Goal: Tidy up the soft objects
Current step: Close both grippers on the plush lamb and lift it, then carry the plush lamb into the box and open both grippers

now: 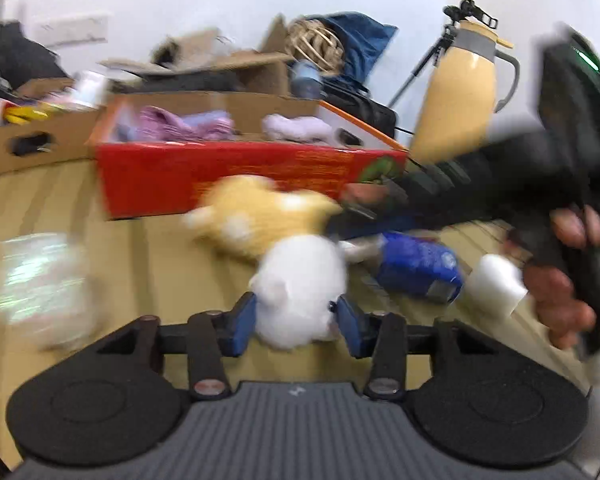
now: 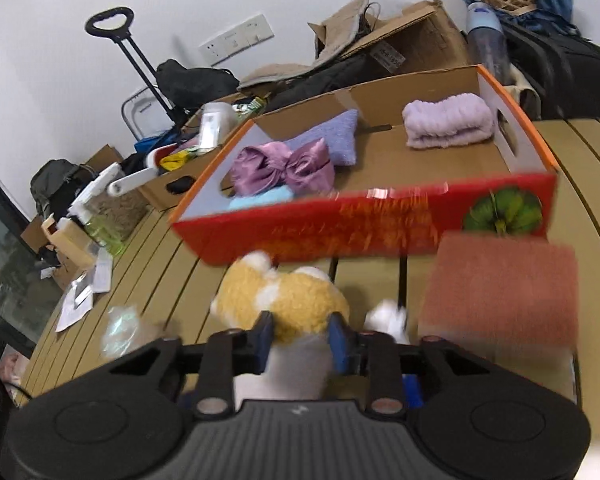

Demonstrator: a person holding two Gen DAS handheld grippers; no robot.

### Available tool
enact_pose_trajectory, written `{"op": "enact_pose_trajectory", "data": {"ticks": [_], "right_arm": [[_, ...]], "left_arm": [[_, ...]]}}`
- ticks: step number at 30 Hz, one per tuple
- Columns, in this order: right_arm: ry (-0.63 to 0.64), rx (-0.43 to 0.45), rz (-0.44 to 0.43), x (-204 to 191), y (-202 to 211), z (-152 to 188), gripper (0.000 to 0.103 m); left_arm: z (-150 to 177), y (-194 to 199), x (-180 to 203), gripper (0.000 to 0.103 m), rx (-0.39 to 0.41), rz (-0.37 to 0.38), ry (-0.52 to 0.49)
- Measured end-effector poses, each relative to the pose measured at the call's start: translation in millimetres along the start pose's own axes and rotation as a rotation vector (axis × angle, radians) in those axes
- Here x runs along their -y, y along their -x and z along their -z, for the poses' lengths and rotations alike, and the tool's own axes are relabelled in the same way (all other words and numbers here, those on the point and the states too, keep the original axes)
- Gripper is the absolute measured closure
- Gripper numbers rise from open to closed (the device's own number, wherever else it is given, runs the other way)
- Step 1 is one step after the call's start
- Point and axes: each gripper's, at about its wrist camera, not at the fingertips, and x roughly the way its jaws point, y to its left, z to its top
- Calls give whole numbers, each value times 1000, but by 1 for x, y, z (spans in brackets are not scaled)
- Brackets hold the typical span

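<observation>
A white fluffy plush (image 1: 300, 280) sits between the blue pads of my left gripper (image 1: 298, 322), and both pads press into its sides. Just beyond it lies a yellow-and-white plush toy (image 1: 268, 212); I cannot tell if the two are one toy. In the right wrist view my right gripper (image 2: 302, 338) is shut on that yellow plush toy (image 2: 288, 300). The right gripper (image 1: 354, 200) comes in from the right. Behind stands the red cardboard box (image 2: 360, 224), holding a lilac towel (image 2: 448, 120), a purple satin bow (image 2: 284, 168) and a lavender cushion (image 2: 332, 136).
On the slatted wooden table lie a blue packet (image 1: 416, 268), a white block (image 1: 496, 284), a crinkly clear bag (image 1: 40, 280) and a brown-red block (image 2: 500, 292). A yellow jug (image 1: 460, 88) stands right of the box. A hand (image 1: 564, 260) holds the right gripper. Cardboard boxes crowd the back.
</observation>
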Motion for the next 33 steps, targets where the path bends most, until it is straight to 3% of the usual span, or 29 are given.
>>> {"op": "enact_pose_trajectory", "data": {"ticks": [1,2,5,8,10,12,13,14,18,21,23,25,27,29,31,33], "right_arm": [[24,17,25,-7,8,13,94],[62,36,55,-15,16,25,95],[172,165,64,-34,40,41,88],[211,159,40,-35,28,16,70],[230,121,48,-34,8,-3,53],[217,82,75,-28,-13,-15,59],[184,53,82,-22,-21,-17,68],[140,49,78,-16,-22,-16,68],[-12,67,43,1,8,6,78],[-142,69,-40,10,33,34,80],[-128,56,-130,2,46,49,80],[-92,32,-229,-9,57,58,80],[-11,110,-182,-16,78,62,80],[69,215,-53,-13,90,61,72],[67,215,11,0,84,55,69],[28,175,12,10,69,53,69]], "left_arm": [[4,10,-7,63,17,-32,4],[9,21,-16,63,33,-75,18],[9,42,-36,63,78,-110,135],[2,47,-33,62,86,-31,250],[-4,37,-25,59,74,30,274],[-5,20,-12,59,55,58,273],[-6,9,-7,61,32,41,273],[-5,0,-4,62,5,21,272],[0,-3,-9,66,18,-61,240],[-2,5,-17,67,63,-115,266],[-4,11,-19,67,97,-173,273],[-7,16,-17,61,108,-145,277],[-6,23,-10,48,114,-65,284],[-4,20,-1,40,92,7,282],[-2,14,8,40,70,20,266],[1,8,8,40,54,12,276]]}}
